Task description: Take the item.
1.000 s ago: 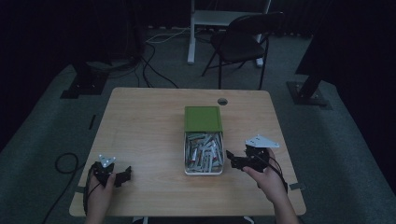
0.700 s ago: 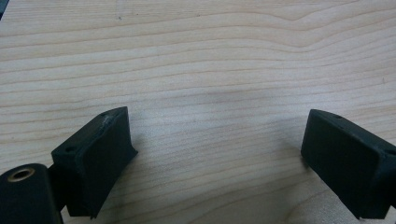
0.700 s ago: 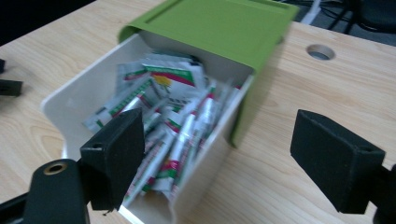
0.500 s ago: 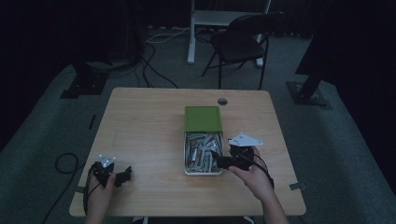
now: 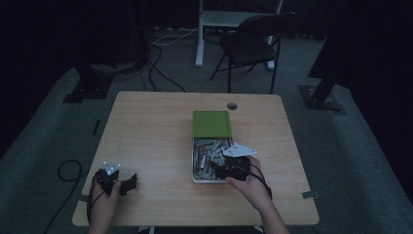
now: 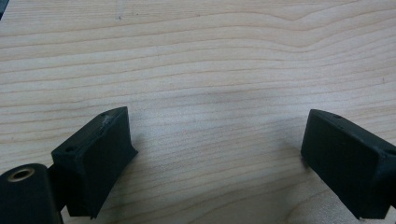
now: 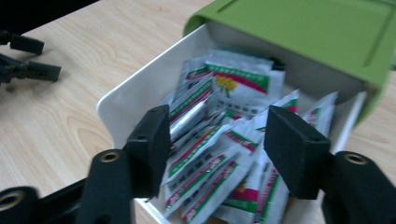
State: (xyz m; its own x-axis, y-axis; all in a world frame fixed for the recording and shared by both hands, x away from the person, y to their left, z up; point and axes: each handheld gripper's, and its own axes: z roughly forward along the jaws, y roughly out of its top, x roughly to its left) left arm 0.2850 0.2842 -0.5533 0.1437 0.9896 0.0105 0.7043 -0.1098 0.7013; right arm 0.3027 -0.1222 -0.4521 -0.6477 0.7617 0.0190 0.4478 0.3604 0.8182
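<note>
Toward the table's (image 5: 156, 122) near right corner, my right gripper (image 7: 212, 140) hangs over the near end of the white box (image 7: 128, 100), jaws spread apart with nothing between them yet. Below them lies a loose heap of sachets (image 7: 219, 154), white with green and red print, filling the box from wall to wall. The green lid (image 7: 299, 35) is slid back toward the far end, so the near half stands uncovered and the packets are within reach. From the high view, the box (image 5: 194, 161) sits right of the table's middle, closer to the near edge than the far one, and my right gripper (image 5: 220, 170) is at its near right side.

My left gripper (image 6: 215, 149) rests near the near left corner, well apart from the box, its 2 jaws wide open over bare wood, holding nothing.

As I judge it, the opening is done and the reach is nearly finished; no sachet has been pinched or lifted out. What remains is to lower the right jaws onto 1 packet, close, and draw it clear.
</note>
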